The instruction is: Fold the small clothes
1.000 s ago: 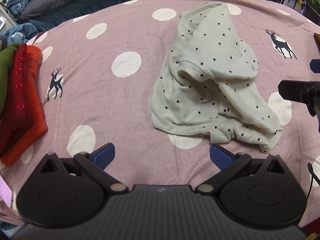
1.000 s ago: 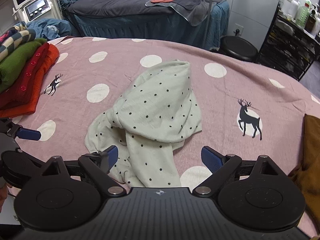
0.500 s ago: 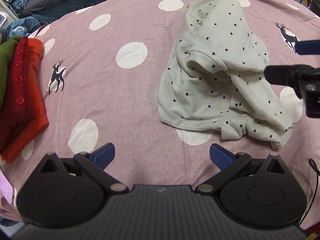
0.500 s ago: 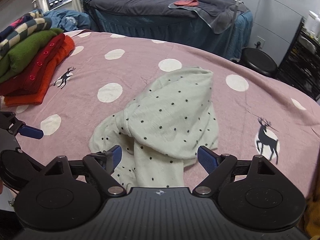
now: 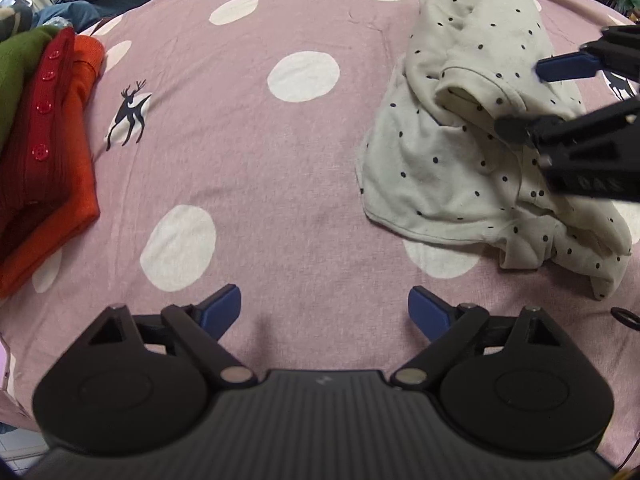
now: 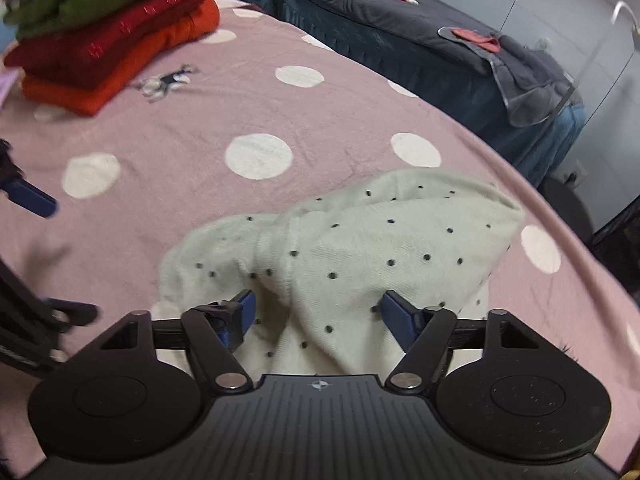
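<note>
A crumpled cream garment with black dots (image 5: 472, 128) lies on the pink dotted cloth, at the right in the left wrist view. My left gripper (image 5: 324, 308) is open and empty, over bare cloth to the garment's lower left. My right gripper (image 6: 316, 312) is open, low over the garment (image 6: 360, 248), with a raised fold between its blue pads. In the left wrist view it reaches in from the right over the garment (image 5: 560, 100).
A stack of folded clothes, orange, red and green (image 5: 44, 128), sits at the left edge of the table; it also shows in the right wrist view (image 6: 116, 36). A dark bed (image 6: 420, 28) stands behind the table. The pink cloth (image 5: 248, 168) covers the table.
My right gripper has moved forward and down over the garment, so the fold now lies between its fingers. My left gripper has shifted left, leaving the garment further right in its view.
</note>
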Available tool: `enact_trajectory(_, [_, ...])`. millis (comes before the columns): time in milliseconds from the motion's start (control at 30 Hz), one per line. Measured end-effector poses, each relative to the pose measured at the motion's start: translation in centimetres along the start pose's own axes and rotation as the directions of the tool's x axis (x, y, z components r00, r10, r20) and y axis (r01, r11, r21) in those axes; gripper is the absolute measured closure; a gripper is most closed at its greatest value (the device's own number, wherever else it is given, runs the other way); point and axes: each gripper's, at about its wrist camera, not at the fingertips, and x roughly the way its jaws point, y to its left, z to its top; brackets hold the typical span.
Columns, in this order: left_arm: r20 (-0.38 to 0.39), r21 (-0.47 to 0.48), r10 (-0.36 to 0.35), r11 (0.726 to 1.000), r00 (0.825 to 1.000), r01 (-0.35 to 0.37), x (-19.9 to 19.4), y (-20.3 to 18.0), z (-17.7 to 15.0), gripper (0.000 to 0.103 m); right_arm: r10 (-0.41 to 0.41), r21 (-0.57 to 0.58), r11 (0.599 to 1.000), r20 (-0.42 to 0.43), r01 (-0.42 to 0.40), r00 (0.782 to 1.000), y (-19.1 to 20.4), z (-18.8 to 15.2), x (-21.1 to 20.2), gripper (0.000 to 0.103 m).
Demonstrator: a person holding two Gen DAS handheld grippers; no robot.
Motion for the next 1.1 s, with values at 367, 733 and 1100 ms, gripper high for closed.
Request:
enact_trajectory(367, [0.183, 0.059, -0.289, 0.957, 0.94, 0.283, -2.8, -3.1, 3.3, 0.054, -0.01, 0.667, 0.73, 0.228, -0.148, 0.974, -14.3, -1.6, -8.6, 0.086])
enact_trajectory(733, [0.268, 0.229, -0.602, 0.798, 0.752, 0.557, -7.9, -9.5, 9.5, 0.038, -0.01, 0.8, 0.529, 0.34, -0.283, 0.94, -17.4, -5.3, -15.3, 0.085])
enact_trajectory(1100, [0.196, 0.111, -0.674, 0.737, 0.713, 0.666, -5.0, -13.5, 10.0, 0.099, 0.029, 0.785, 0.518, 0.379, -0.339, 0.925, -15.5, -5.0, -15.3, 0.082])
